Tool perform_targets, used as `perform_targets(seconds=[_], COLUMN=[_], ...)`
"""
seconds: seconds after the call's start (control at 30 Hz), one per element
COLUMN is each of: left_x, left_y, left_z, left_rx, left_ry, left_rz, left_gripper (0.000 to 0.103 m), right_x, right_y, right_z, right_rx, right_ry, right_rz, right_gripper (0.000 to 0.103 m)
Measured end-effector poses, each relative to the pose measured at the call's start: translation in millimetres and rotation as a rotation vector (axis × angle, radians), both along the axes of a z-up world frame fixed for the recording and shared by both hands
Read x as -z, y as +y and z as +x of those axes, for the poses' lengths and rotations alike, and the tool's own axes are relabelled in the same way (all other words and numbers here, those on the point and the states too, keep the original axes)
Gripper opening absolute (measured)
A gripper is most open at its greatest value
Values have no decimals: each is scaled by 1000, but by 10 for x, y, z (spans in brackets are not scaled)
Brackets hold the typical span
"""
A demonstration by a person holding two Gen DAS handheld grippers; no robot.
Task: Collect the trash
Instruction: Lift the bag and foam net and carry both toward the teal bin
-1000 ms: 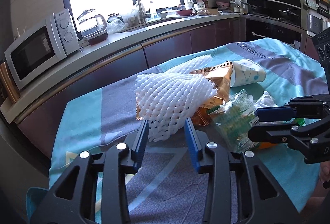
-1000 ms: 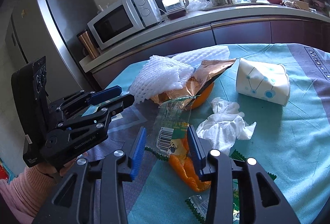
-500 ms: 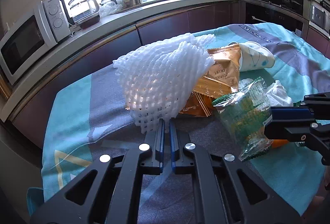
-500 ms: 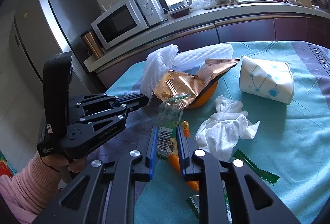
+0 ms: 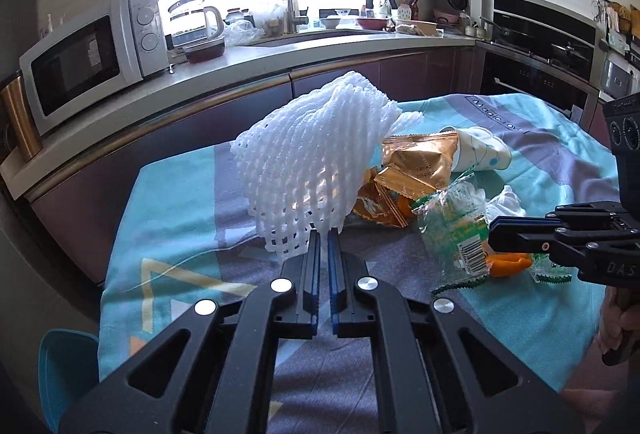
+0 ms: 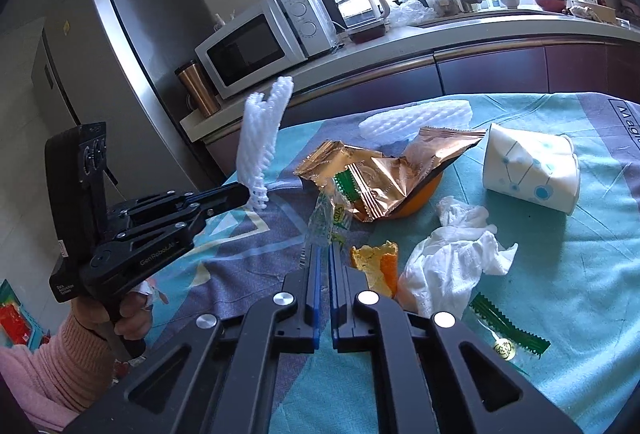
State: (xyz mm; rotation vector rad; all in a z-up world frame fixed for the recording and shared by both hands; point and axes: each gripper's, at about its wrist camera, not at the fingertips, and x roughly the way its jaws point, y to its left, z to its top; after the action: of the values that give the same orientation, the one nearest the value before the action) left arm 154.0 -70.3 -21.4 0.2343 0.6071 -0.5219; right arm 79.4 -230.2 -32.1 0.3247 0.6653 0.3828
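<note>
Foam fruit netting, light and springy, is pinched at its lower edge by the left gripper, while a crinkly clear wrapper is clamped by the right gripper.

Both wrist views look close along their fingers, sharing the littered table.

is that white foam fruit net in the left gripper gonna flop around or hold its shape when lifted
The white foam fruit net, pinched at its bottom edge by the left gripper, stands upright above the jaws, so it probably holds its shape. Its open mesh suggests it is very light. The soft foam looks squashed flat between the pads, so it likely compresses easily and may sway when moved.
</note>
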Motion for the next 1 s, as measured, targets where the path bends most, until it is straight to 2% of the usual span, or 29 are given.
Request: perform_targets(seconds=[0.4, 0.5, 0.63, 0.73, 1.0], left_x=[-99, -78, -35, -13, -45], left_y=[720, 859, 1007, 1085, 1382], left_z=[-294, -328, -364, -407, -504], left_rx=[-99, -125, -149, -163, -224], left_ry=[11, 15, 28, 29, 19], left_rz=[-81, -85, -96, -98, -101], left_gripper=[4, 4, 4, 4, 4], right_x=[-25, 32, 97, 85, -115], right_y=[38, 25, 45, 74, 225], right_z=[30, 94, 146, 138, 77], right_rx=[-9, 4, 8, 5, -55], right_ry=[8, 49, 70, 61, 10], right_rz=[26, 37, 43, 41, 83], right_gripper=[2, 9, 9, 3, 2])
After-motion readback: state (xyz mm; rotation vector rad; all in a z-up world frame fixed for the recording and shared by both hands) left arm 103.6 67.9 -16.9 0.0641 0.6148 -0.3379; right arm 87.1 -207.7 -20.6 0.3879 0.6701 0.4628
